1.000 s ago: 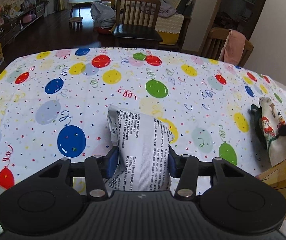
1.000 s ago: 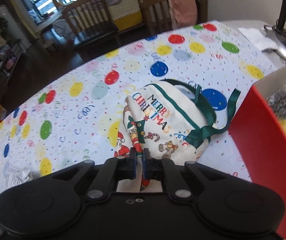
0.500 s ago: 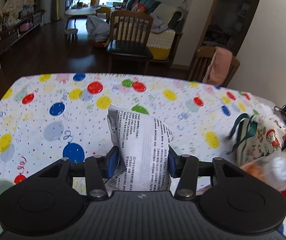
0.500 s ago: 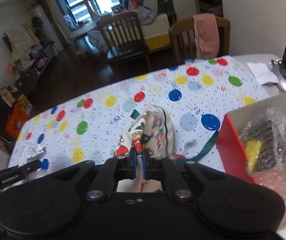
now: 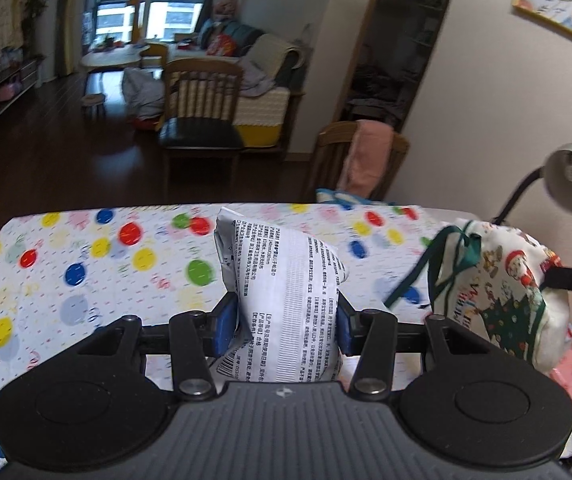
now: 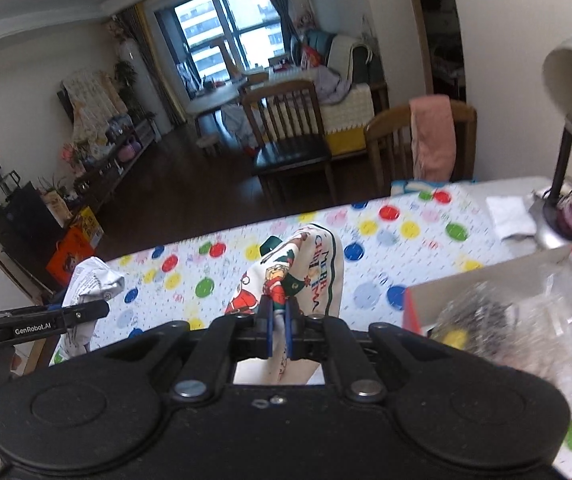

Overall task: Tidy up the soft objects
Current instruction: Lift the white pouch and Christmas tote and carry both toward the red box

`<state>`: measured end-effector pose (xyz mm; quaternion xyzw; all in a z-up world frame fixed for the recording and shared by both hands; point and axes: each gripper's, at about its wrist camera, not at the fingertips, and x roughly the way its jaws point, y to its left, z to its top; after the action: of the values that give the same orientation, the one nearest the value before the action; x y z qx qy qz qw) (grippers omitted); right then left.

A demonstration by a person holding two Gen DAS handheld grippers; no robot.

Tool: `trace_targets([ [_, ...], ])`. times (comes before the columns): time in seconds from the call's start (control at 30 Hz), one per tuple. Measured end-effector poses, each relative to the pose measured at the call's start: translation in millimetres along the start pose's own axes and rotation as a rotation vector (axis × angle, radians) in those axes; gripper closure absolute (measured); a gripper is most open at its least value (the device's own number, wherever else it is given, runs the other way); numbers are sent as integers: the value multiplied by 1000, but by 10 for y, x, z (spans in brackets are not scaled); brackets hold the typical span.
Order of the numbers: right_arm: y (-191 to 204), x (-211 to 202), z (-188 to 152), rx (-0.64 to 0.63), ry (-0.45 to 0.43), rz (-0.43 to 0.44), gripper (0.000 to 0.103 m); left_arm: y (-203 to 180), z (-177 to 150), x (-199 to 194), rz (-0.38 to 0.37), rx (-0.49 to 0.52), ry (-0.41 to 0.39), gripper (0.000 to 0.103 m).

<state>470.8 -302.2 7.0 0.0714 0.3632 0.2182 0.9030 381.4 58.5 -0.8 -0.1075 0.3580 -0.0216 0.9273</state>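
Balloon-print tablecloth (image 5: 86, 280) below; left gripper (image 5: 284, 322) half open, clamping white printed packet (image 5: 290, 300) above it; right gripper (image 6: 279, 326) pinched tight on Christmas pouch (image 6: 310, 276), also airborne.

The Christmas drawstring bag (image 6: 318, 276) carries the printed words "MERRY CHRISTMAS" in multicoloured capitals along its side. The left gripper finger (image 6: 42, 320) is marked "GenRobot.AI" in white lettering. The white packet (image 5: 286, 312) bears dense black print and a barcode; its characters are too small to read.
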Motion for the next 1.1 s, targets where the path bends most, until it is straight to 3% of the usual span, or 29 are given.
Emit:
trace_targets([
  [0.2,-229,-465,166,-24,-82,-21,99,-412,93,-179,-77,45,-21,55],
  [0.5,-683,-906,316,-61,-131,-104,99,-1154,222,-207,-160,135,-45,55],
  [0.83,-1285,-1078,284,-86,-66,-208,99,-2078,131,145,-228,237,1,55],
  [1.1,-1742,-872,122,-135,27,-276,99,-2765,-60,536,-250,295,70,55],
])
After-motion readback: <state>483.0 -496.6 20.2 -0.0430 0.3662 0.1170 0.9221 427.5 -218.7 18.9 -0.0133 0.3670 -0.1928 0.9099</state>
